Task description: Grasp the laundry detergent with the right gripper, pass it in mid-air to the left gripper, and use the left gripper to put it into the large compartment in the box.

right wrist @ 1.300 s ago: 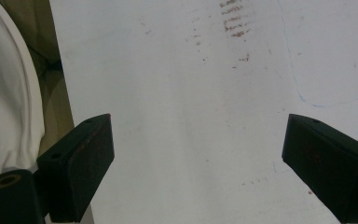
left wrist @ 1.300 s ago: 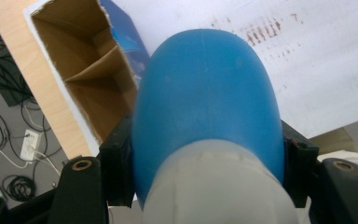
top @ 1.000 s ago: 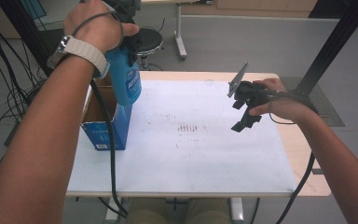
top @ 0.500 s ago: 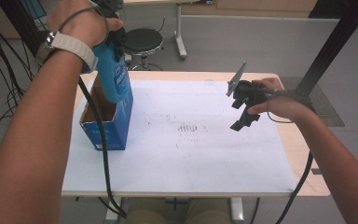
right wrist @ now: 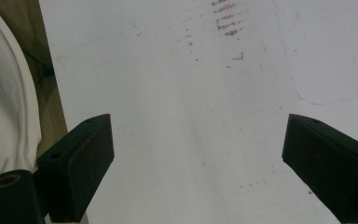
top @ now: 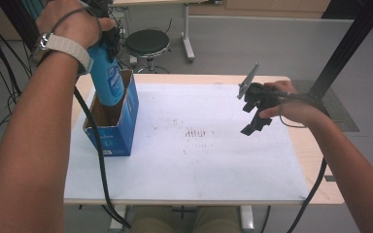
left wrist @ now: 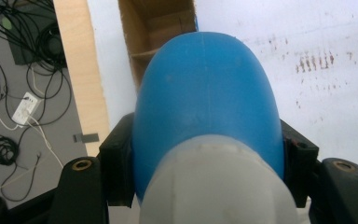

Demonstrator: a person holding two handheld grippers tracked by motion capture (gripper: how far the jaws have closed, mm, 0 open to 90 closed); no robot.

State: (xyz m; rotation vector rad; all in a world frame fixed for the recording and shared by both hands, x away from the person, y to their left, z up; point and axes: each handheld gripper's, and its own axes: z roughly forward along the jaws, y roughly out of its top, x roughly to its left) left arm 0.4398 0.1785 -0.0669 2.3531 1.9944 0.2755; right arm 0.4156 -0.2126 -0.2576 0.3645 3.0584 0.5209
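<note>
A blue bottle (top: 108, 80) with a pale top end hangs upright, and its lower end is at the open top of a blue cardboard box (top: 121, 127) on the table's left. My left gripper (top: 108, 38) is shut on the bottle's upper part, under the person's hand. The left gripper view looks down the bottle (left wrist: 205, 102), clamped between the jaws of the left gripper (left wrist: 207, 158), into the brown inside of the box (left wrist: 163, 28). At the right, my right gripper (top: 250, 116) hovers over the white sheet. Its jaws are open and empty in the right gripper view (right wrist: 198, 158).
A white sheet (top: 199, 160) with faint brown marks covers the wooden table (top: 320, 160). A black stool (top: 147, 43) and table legs stand on the floor beyond. Cables lie on the floor at the left (left wrist: 9, 107).
My left hand has carried the bottle leftward, from beside the box's right wall to over its opening. The right gripper has stayed where it was.
</note>
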